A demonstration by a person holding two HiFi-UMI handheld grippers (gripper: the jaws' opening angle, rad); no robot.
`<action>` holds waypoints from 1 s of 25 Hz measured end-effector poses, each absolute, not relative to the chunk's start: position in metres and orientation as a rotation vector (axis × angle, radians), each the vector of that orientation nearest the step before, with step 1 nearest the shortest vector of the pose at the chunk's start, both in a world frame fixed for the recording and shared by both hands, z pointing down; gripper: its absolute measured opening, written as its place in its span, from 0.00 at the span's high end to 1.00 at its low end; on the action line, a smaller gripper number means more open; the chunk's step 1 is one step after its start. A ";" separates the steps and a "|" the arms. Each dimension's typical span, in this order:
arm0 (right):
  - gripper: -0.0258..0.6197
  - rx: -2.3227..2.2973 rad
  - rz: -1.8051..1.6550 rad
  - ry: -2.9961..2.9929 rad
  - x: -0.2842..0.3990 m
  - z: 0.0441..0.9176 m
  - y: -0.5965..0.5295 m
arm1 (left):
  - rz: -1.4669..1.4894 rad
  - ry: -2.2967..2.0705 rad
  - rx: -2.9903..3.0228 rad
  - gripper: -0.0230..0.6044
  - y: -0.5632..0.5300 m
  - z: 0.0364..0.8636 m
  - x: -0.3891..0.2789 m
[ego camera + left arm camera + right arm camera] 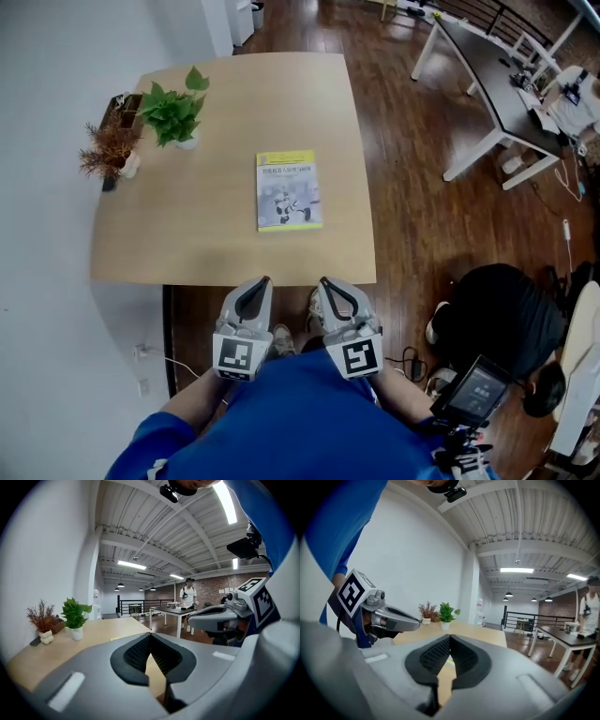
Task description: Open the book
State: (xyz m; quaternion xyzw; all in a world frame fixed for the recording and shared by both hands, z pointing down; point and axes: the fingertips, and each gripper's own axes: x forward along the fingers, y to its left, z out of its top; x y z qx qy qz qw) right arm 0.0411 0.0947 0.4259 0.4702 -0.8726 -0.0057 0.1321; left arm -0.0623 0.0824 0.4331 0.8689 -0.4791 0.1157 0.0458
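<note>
Fingers (133, 656) on left gripper (257, 291) and right gripper (330, 289) are sitting shut tip to tip, gripping nothing, both hanging at the near table (187, 248) edge, well short of the book (289, 190) lying closed, cover up, mid-table. Reads as pre-reach: next move is calling for reaching in, parting one gripper and catching the cover's free edge while the other pins the book. Head view is showing the book whole; gripper views are catching only a yellow sliver past the tips, plus a person (188, 595) standing far back
</note>
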 end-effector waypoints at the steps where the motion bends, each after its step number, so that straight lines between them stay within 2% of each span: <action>1: 0.96 1.349 -0.013 -2.537 0.044 0.430 0.086 | 0.374 -1.472 2.644 0.95 0.075 0.437 -0.061; 13: 0.96 1.182 0.070 -2.565 0.082 0.474 -0.017 | 0.606 -1.569 2.557 0.95 -0.018 0.467 -0.027; 25: 0.96 1.191 0.156 -2.461 0.085 0.511 -0.057 | 0.652 -1.426 2.551 0.95 -0.058 0.508 -0.018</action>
